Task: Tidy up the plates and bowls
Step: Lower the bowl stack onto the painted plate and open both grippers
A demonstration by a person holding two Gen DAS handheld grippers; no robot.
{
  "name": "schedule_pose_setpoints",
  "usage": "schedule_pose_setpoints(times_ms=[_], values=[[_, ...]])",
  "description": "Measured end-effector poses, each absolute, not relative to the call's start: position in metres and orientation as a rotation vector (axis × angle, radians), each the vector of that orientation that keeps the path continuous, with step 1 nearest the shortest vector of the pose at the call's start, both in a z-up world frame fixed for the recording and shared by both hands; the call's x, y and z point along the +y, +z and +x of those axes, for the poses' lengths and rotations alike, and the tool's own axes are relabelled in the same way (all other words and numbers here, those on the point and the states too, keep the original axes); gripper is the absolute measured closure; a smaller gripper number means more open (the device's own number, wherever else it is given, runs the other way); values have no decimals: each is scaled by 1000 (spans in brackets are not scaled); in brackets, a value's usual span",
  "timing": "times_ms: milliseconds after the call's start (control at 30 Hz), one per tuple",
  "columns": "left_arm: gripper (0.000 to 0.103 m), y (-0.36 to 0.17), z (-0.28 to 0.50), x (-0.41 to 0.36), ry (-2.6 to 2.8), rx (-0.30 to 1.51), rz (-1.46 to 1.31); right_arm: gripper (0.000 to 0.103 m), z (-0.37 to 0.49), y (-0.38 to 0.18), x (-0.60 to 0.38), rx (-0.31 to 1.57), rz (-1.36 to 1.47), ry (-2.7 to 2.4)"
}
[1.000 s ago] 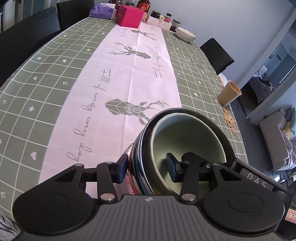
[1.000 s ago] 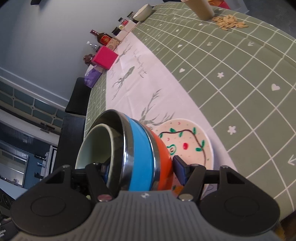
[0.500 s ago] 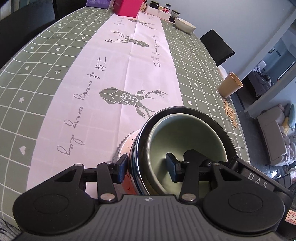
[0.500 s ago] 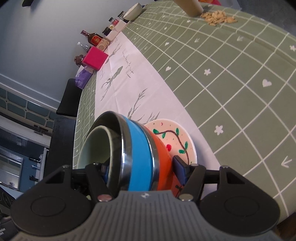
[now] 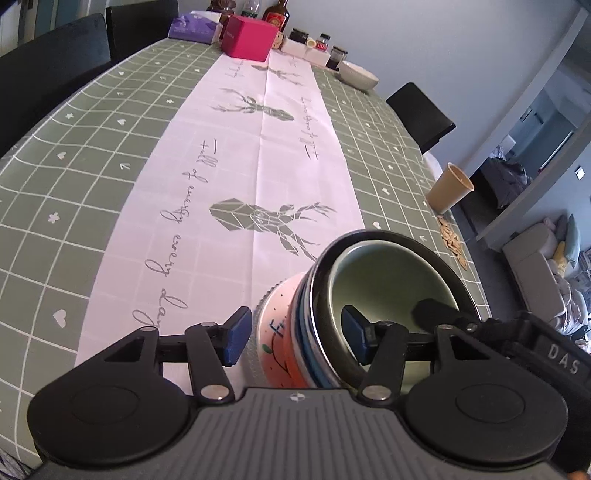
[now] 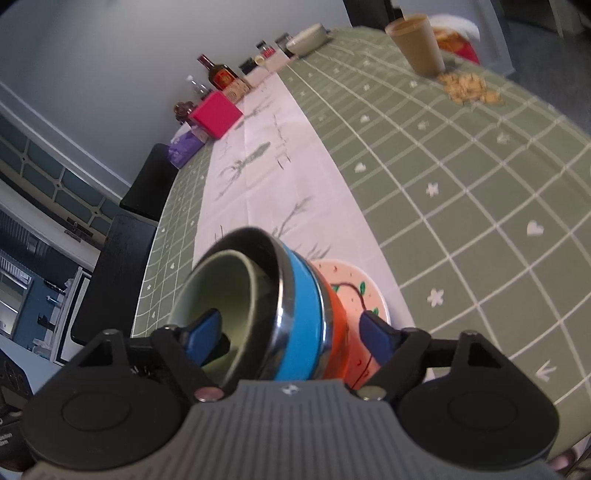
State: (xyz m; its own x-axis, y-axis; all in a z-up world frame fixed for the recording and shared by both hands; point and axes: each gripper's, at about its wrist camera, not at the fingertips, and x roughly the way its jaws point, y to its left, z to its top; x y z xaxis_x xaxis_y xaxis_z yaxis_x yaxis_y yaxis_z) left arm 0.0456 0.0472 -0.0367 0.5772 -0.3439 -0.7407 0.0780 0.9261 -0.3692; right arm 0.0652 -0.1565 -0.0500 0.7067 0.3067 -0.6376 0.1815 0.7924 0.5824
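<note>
A long dining table [image 5: 92,155] is seen, covered by a green grid-patterned cloth with a white deer-printed runner [image 5: 258,147] down its middle, black chairs along its sides and a grey wall behind. At the near end of the runner a nested stack of bowls [image 6: 295,310] is set on a painted plate [image 6: 354,291]: a pale green ceramic bowl [image 5: 388,280] is seated inside a steel-rimmed blue bowl [image 6: 303,314], with an orange bowl [image 6: 334,328] beneath. The plate carries a vine-and-berry pattern and lies flat on the runner. The left gripper [image 5: 295,334] is positioned across the stack's wall, one finger outside by the plate edge and the other inside the green bowl; its jaws are opening and the blue pads are seen clear of the ware. The right gripper [image 6: 291,332] straddles the opposite wall likewise, one finger inside the green bowl and the other over the plate beside the orange bowl; its jaws are also opening, with the pads off the stack. Further out, a tan paper cup [image 5: 448,188] stands near the table's edge with scattered seeds [image 5: 452,240] beside it. At the far end a pink box [image 5: 249,38], a purple tissue pack [image 5: 194,27], bottles, jars and a white bowl [image 5: 358,75] are grouped.
</note>
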Motion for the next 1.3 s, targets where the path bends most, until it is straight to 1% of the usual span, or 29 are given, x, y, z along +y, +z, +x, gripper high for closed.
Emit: schedule_pose_setpoints(times_ms=[33, 67, 133, 300, 367, 533, 600, 667, 767, 1000, 1300], values=[[34, -35, 44, 48, -253, 915, -307, 17, 63, -47, -157, 785, 647, 64], [32, -34, 43, 49, -253, 907, -303, 13, 62, -43, -157, 772, 615, 49], [31, -35, 41, 51, -253, 899, -314, 7, 63, -42, -158, 770, 565, 33], [30, -53, 43, 68, -264, 933, -545, 6, 75, -67, -171, 844, 661, 33], [26, -63, 46, 78, -271, 965, -653, 4, 77, -77, -175, 863, 718, 43], [24, -70, 51, 79, -274, 988, -689, 4, 79, -89, -174, 884, 803, 79], [23, -69, 51, 76, -280, 977, -677, 9, 78, -93, -172, 881, 830, 86], [22, -69, 51, 72, -290, 982, -656, 17, 77, -92, -170, 872, 808, 70], [22, -67, 49, 67, -294, 983, -615, 22, 77, -93, -170, 874, 812, 57], [22, -68, 50, 73, -271, 997, -619, 22, 77, -89, -165, 880, 784, 49], [22, -61, 46, 79, -197, 960, -557, 23, 78, -91, -150, 880, 779, 73]])
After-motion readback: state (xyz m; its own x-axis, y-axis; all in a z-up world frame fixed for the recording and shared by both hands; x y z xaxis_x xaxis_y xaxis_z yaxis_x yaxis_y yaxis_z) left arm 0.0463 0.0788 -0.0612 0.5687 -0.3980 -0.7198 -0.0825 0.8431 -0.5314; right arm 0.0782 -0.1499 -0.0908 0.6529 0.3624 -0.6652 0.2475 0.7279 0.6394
